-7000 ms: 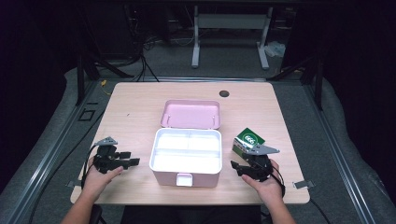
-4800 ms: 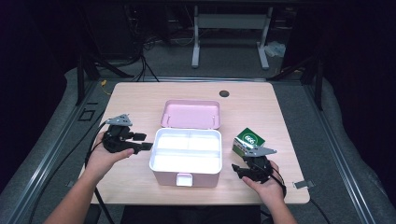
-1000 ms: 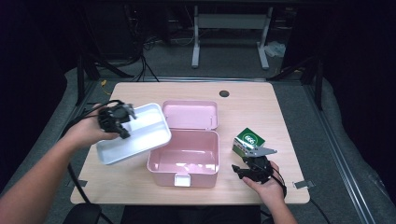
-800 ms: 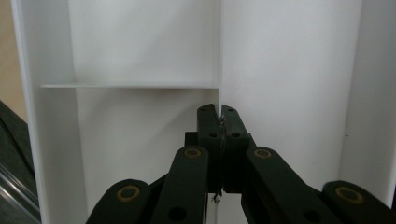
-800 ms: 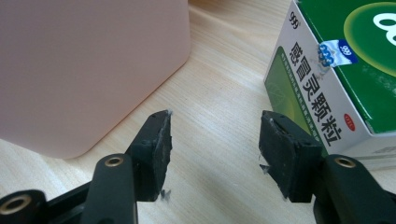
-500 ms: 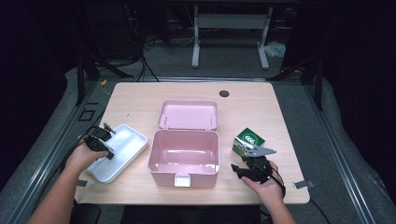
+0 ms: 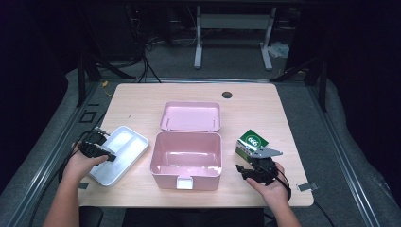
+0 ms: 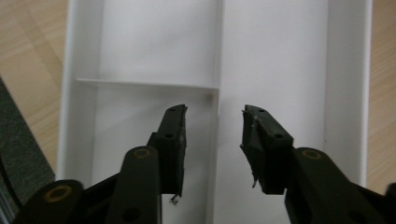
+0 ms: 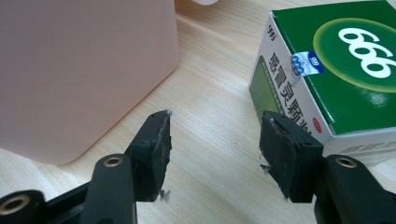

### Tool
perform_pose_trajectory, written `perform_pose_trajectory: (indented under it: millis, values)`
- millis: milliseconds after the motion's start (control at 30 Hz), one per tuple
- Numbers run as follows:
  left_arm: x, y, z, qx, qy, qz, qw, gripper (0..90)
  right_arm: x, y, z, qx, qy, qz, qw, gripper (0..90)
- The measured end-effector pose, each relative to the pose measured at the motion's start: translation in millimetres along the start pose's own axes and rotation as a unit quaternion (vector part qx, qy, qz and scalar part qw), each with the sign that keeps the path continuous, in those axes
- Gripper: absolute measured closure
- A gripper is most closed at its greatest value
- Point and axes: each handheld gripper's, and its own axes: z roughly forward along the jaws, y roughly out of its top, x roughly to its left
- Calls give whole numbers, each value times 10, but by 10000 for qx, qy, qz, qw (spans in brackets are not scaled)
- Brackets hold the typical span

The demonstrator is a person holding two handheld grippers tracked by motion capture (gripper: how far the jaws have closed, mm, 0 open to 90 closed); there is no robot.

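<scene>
The white tray (image 7: 116, 153) is now lying flat near the surface's (image 7: 142, 101) left edge, where a second ago the left tongs (image 7: 97, 150) were carrying it tilted in the air beside the pink box (image 7: 187, 158). Those tongs have just been opening — in the left gripper view they are standing released (image 8: 212, 140) over the tray (image 8: 275, 56), straddling its centre divider without pressing on it. The right tongs (image 7: 253, 169) are sitting where they were near the front right, parted and gripping nothing; in the right gripper view they are hovering (image 9: 215, 140) over bare wood between the box wall (image 9: 84, 70) and the green medicine carton (image 9: 336, 70).

The tray's front corner is reaching close to the surface's front-left edge, and a narrow strip of wood is separating tray from box. The box is standing open at the front centre, its lid (image 7: 190, 116) lying back toward the far edge. The far half of the surface is staying open, and the carton (image 7: 251, 142) is resting just beyond the right tongs, well in from the right edge.

The left hand (image 7: 80, 163) is covering part of the tray's left rim — and the carton's near side is being cut off by the grey plate on the right tongs.
</scene>
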Motion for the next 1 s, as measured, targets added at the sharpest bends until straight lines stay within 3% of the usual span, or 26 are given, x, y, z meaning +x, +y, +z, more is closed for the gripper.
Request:
perform_pose_trajectory:
  millis: [67,233,567,800,1000]
  values:
    - [-8,-23,-15,-128,-50,-51,9999,521,-3,12,-13,-18,-22,-7,10000,426]
    - [-36,-60,-16,-115,-127,-48,9998,444,25,99,-77,-98,-169,-209,9996,401]
    - [-57,-59,-101,-380,-196,-115,9990,459,92,363,-185,-143,-288,-630,9975,404]
    - [-70,-63,-132,-337,-231,-148,9991,425,-16,621,-200,66,-368,-783,9962,420]
    - [-113,-44,-145,-387,-322,-100,9987,420,-149,829,-125,466,-468,-789,9947,316]
